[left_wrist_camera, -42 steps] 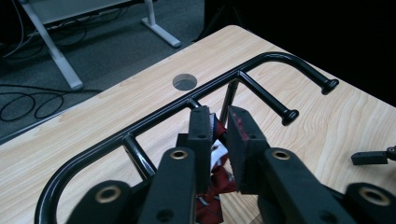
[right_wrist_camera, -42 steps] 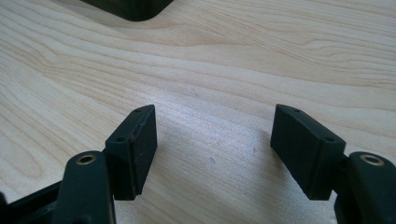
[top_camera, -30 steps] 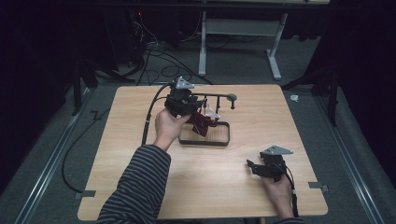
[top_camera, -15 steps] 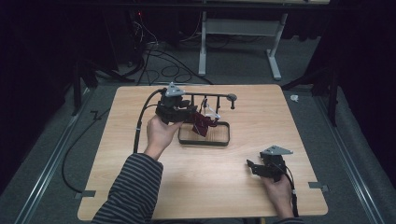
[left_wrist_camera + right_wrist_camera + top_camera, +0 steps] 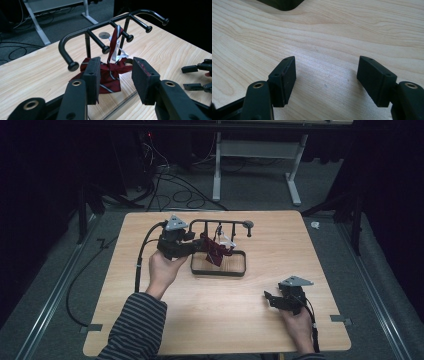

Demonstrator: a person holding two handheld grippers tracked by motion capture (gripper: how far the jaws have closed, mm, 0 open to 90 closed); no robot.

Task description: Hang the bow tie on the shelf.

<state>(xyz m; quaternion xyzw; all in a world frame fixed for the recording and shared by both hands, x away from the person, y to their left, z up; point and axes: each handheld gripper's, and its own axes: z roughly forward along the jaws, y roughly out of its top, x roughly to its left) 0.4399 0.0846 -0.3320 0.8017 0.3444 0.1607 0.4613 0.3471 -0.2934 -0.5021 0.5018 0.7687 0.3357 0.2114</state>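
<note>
A: Left hand (image 5: 162,270) pose?
B: Forearm in a striped sleeve (image 5: 132,330) angles up from the near edge of the counter (image 5: 150,320), wrist bent, left tool (image 5: 197,246) held level and aimed sideways at the rack (image 5: 220,224). It sits just left of the rack.

A: Left tool state?
B: Jaws apart, they have just been opening. In the left gripper view the tie (image 5: 107,75) lies between and beyond the pads, and the left pad overlaps the cloth's edge. Can't tell if it touches; the pads don't press on it.

A: Tie location?
B: Hanging off a middle peg of the rack, its lower end bunched over the rack's base tray (image 5: 220,270).

A: Materials?
B: Tie is dark red cloth with thin pale stripes, limp and folded. Rack is black tube with round-capped pegs. Counter is pale wood grain, smooth. Pads are flat black blocks.

A: Right side?
B: Right hand (image 5: 297,325) rests near the counter's front edge, well right of the rack. Right tool (image 5: 272,300) has its jaws wide over bare wood.

A: Change from earlier?
B: Left hand has slid away from the rack to the left; a second ago it sat right at the tie. Right hand is in the same spot.
</note>
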